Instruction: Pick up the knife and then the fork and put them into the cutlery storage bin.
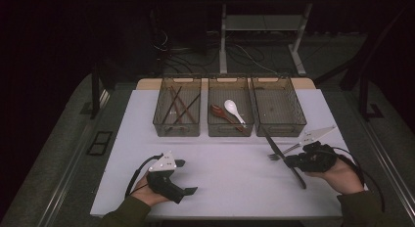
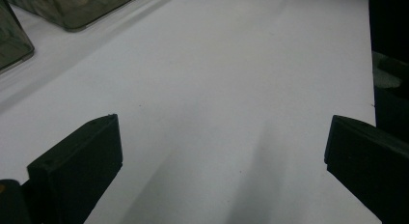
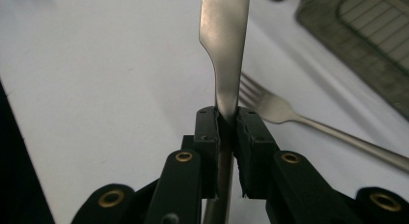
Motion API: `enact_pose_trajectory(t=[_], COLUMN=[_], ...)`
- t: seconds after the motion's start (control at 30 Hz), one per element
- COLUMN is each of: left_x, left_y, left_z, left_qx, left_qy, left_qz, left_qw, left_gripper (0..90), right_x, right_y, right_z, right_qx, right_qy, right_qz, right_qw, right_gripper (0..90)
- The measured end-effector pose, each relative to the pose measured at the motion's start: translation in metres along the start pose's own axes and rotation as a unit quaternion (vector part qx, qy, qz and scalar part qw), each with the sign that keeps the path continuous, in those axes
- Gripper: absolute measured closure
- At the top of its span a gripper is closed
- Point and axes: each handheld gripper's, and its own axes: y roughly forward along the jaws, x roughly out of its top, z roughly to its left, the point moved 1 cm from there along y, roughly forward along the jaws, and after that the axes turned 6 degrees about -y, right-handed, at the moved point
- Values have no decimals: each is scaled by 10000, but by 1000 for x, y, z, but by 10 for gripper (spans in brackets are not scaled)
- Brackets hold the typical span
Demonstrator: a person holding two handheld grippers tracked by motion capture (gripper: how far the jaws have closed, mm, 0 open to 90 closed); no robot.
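The right gripper (image 3: 225, 119) is clamped on a table knife (image 3: 224, 50), its two black jaws pressed flat against the metal where the blade narrows toward the handle; in the right gripper view the blade rises straight up from between the pads while the handle runs down between the jaw arms. In the high view the right gripper (image 1: 289, 161) sits near the right front of the white table (image 1: 235, 183), with the knife (image 1: 274, 145) slanting across it, one end pointing toward the baskets and the other toward the table's front edge. A fork (image 3: 284, 113) lies flat on the table just beside the held knife, tines toward the gripper; in the high view the fork (image 1: 281, 152) rests close to the front of the right-hand basket (image 1: 279, 107). Three mesh baskets stand in a row at the far side: the left one (image 1: 177, 109) holds chopsticks (image 1: 180, 105), the middle one (image 1: 230, 109) holds a white spoon (image 1: 233, 109) and a dark wooden spoon (image 1: 220, 113). The left gripper (image 1: 186, 177) rests at the left front of the table with its jaws spread wide and only bare table between them.
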Motion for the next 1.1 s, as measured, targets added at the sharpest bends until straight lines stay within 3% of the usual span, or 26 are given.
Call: enact_pose_trajectory(t=[0.3, 0.5, 0.8, 1.1], left_x=[0, 0, 0, 0], left_y=[-1, -2, -1, -1], left_z=[0, 0, 0, 0], left_qx=[12, 27, 30, 18], left_qy=[13, 16, -2, -1], left_qz=[-7, -10, -13, -10], left_qw=[10000, 10000, 10000, 10000], left_gripper=[0, 0, 0, 0], right_x=[-3, -3, 3, 12], right_y=[-14, -24, -35, -42], right_z=[-11, -19, -37, -52], right_qx=[-178, -396, -700, -941], right_qy=[289, 474, 747, 862], right_qz=[-488, -771, -1265, -1656], right_qw=[9982, 9951, 9867, 9779], right_gripper=[801, 801, 801, 801])
